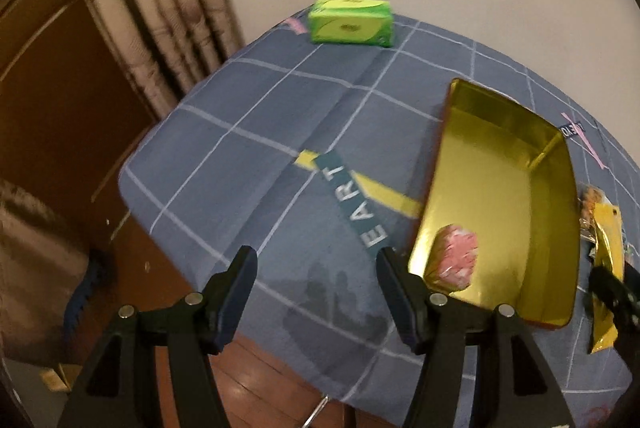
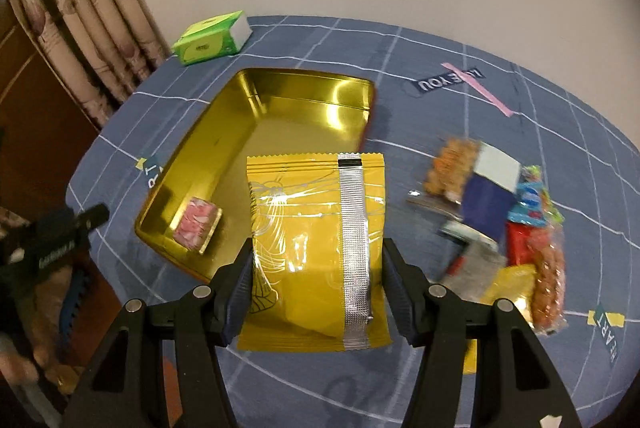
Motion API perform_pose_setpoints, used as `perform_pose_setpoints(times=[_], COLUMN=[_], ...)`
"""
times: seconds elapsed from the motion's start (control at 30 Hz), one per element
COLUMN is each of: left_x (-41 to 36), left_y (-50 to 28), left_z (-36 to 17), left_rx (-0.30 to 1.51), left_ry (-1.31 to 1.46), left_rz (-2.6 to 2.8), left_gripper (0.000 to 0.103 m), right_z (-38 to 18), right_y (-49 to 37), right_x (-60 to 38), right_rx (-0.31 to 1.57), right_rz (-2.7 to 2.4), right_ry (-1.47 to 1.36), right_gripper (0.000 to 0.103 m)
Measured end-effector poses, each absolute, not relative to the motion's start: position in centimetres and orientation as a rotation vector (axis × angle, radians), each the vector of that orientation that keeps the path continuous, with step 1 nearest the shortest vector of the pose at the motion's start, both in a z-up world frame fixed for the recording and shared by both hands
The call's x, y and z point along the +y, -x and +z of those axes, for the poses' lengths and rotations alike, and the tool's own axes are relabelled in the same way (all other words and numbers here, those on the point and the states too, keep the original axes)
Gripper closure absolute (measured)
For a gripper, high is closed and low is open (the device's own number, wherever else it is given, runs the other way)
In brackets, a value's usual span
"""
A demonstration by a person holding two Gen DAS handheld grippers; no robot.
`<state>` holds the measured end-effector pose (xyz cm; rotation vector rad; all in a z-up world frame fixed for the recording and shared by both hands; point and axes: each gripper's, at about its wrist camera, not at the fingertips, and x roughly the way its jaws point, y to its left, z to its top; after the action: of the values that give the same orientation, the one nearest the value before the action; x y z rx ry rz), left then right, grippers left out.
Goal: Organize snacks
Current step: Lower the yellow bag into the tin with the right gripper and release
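Right tool (image 2: 318, 276): pinching a yellow snack packet (image 2: 316, 248) by its sides, above the surface (image 2: 440, 108).
Left tool (image 1: 316, 268): spread, nothing between its fingers.
Gold tin (image 2: 248, 132): just beyond the right tool, holding one pink wrapped snack (image 2: 197, 230).
Snack pile (image 2: 512, 224): right of the right tool.
Green tissue pack (image 2: 212, 38): far beyond.

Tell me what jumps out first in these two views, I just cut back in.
The yellow snack packet fills the middle of the right wrist view, gripped between the right claw and held above the blue checked cloth. Behind it lies the open gold tin, holding only a pink wrapped sweet in its near corner. A jumble of loose snacks sits to the right, and the left claw hangs empty beside the tin.
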<state>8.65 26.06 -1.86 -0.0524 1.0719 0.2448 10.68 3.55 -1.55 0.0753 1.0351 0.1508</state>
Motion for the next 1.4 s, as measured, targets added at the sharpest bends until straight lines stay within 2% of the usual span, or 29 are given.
perform_pose_setpoints(times=[0.47, 1.4], left_x=[28.8, 29.0], left_y=[-6.5, -6.8], left_z=[-2.4, -3.3], left_rx=[1.057, 1.106], left_ry=[0.171, 0.188], left_rz=[0.291, 0.277], left_gripper=[0.040, 0.040], right_z=[-3.3, -6.6], right_y=[-13.4, -15.0], right_x=[8.9, 10.5], right_rx=[1.082, 1.131], right_rz=[0.153, 0.141], right_ry=[-0.016, 0.033], right_gripper=[0.048, 0.047])
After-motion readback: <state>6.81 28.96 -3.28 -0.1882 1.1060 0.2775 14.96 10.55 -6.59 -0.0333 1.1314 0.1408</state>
